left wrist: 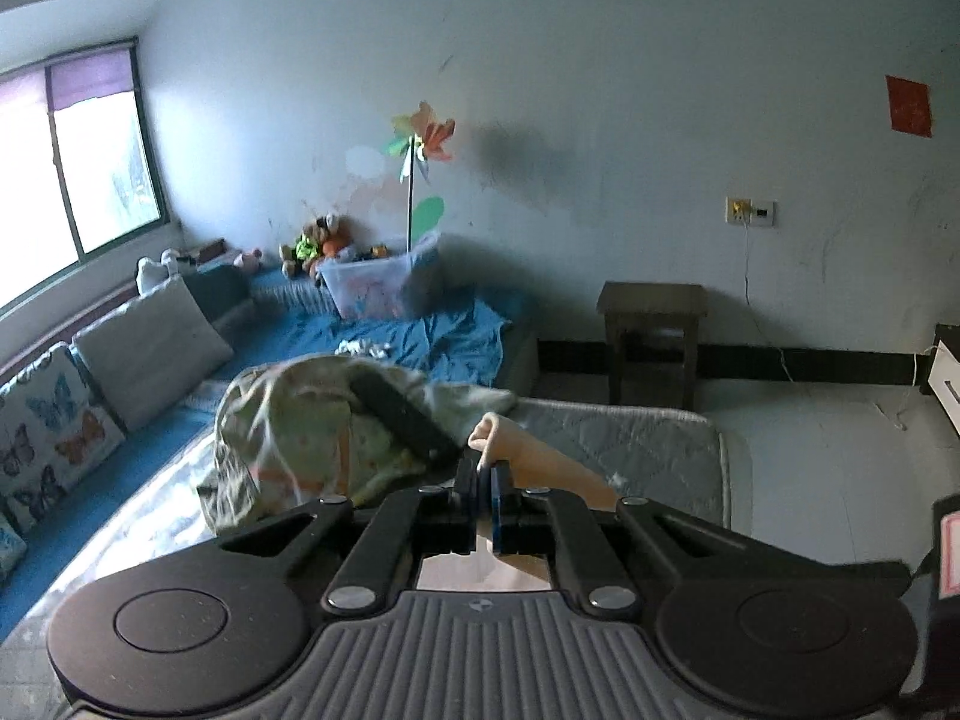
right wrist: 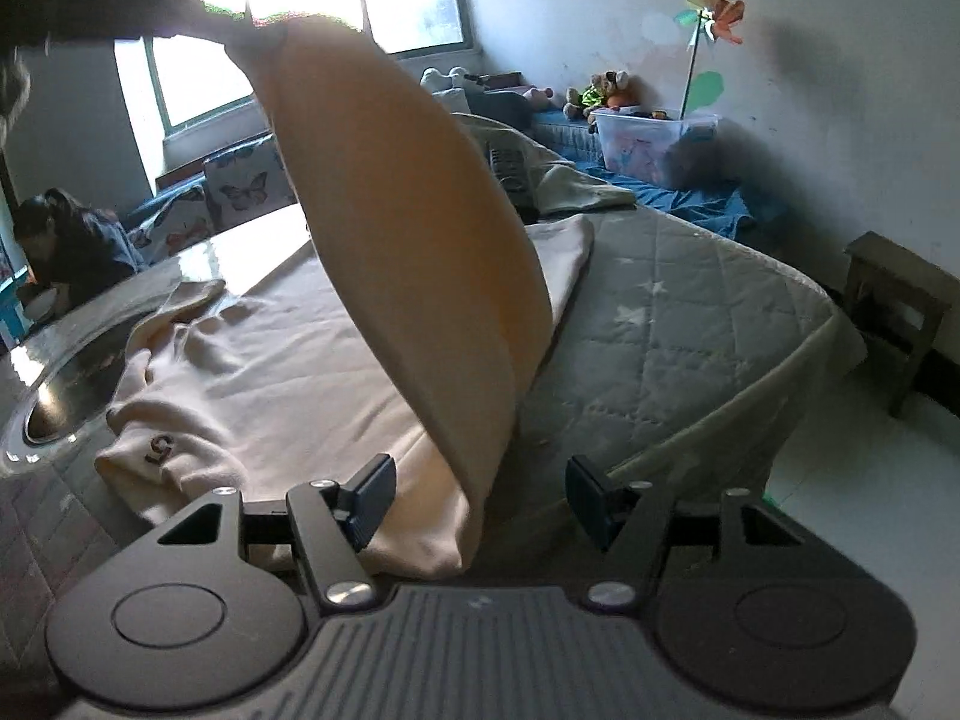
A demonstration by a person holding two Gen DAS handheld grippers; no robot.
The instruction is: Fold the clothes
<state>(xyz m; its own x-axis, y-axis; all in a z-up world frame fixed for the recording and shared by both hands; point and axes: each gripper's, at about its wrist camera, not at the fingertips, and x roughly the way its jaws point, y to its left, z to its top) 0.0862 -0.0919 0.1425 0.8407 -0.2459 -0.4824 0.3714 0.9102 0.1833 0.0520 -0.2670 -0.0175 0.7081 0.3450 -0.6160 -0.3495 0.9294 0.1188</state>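
Our right gripper (right wrist: pixel 480 501) hangs wide open at the near edge of the quilted mattress (right wrist: pixel 690 312), while our left gripper (left wrist: pixel 485 483) pinches a lifted flap of the cream garment (right wrist: pixel 282 360). Beyond lies a crumpled printed cloth (left wrist: pixel 282 420), then a blue sheet (left wrist: pixel 444 330).
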